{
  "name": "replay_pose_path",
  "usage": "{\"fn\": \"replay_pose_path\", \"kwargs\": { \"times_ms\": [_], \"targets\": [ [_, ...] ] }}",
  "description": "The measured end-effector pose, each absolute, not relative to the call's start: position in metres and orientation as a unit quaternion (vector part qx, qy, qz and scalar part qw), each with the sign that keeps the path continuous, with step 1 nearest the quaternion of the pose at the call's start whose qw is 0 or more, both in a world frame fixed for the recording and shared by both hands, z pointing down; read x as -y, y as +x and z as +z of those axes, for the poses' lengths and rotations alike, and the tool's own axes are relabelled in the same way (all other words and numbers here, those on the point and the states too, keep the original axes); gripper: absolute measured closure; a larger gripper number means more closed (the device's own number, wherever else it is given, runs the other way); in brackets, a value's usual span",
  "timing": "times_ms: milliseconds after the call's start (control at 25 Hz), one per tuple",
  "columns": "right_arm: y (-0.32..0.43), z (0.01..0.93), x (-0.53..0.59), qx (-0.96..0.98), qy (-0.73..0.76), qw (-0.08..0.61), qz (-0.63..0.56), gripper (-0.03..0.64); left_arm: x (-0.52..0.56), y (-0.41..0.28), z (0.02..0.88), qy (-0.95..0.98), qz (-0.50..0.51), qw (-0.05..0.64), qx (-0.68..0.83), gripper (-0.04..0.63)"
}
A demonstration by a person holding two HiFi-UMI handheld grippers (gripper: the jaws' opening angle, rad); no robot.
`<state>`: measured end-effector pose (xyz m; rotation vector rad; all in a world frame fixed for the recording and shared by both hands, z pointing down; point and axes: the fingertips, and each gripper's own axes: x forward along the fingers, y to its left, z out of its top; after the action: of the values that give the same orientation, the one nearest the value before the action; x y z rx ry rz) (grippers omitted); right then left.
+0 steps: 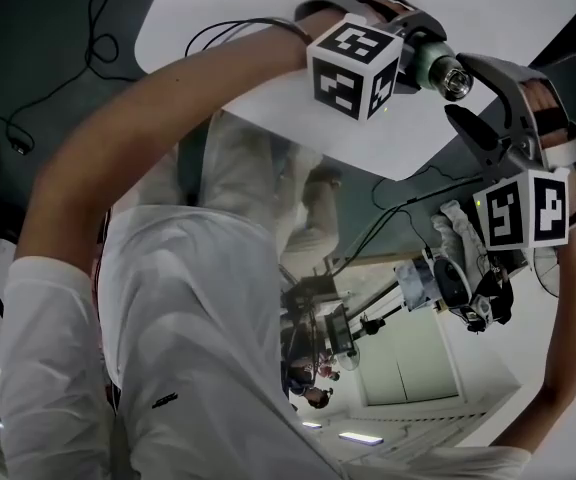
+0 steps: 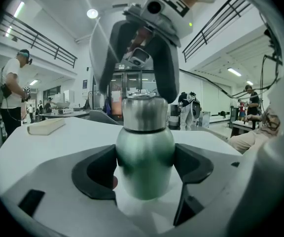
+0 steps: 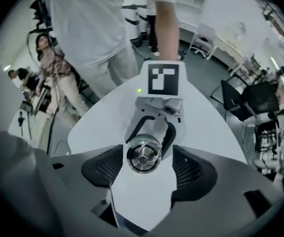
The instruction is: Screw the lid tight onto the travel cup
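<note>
The travel cup [image 2: 144,167] has a green body and a steel lid [image 2: 144,113]. My left gripper [image 2: 145,171] is shut on the green body, both pads pressed to its sides, and holds it just above the white table [image 2: 58,142]. My right gripper [image 3: 147,164] points straight down over the lid [image 3: 143,156], which shows its ring handle. It is open, with a gap between each pad and the lid. In the head view the cup [image 1: 430,65] sticks out of the left gripper [image 1: 418,63] toward the right gripper [image 1: 471,96].
A pale wooden block [image 2: 46,126] lies at the far left of the table. Several people stand or sit around the room, one at the left [image 2: 11,88]. Chairs [image 3: 240,102] and cables stand off the table's right side.
</note>
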<state>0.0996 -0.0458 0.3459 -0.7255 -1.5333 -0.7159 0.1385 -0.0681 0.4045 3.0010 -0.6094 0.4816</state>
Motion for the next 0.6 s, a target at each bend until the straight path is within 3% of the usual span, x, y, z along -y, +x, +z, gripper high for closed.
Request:
{"fn": "replay_pose_path", "kwargs": {
  "times_ms": [200,280,600],
  "targets": [
    [0.115,0.36,0.047,0.579,-0.417,0.587,-0.382,0.337,0.068,0.139,0.405,0.968,0.155,0.021,0.196,0.239],
    [0.115,0.362,0.048,0.569,-0.426,0.585,-0.39,0.37,0.069,0.14,0.405,0.968,0.155,0.022,0.195,0.239],
    [0.107,0.358,0.045,0.693,-0.247,0.645,-0.207,0.387,0.062,0.138,0.401,0.968,0.157,0.018,0.194,0.239]
  ]
}}
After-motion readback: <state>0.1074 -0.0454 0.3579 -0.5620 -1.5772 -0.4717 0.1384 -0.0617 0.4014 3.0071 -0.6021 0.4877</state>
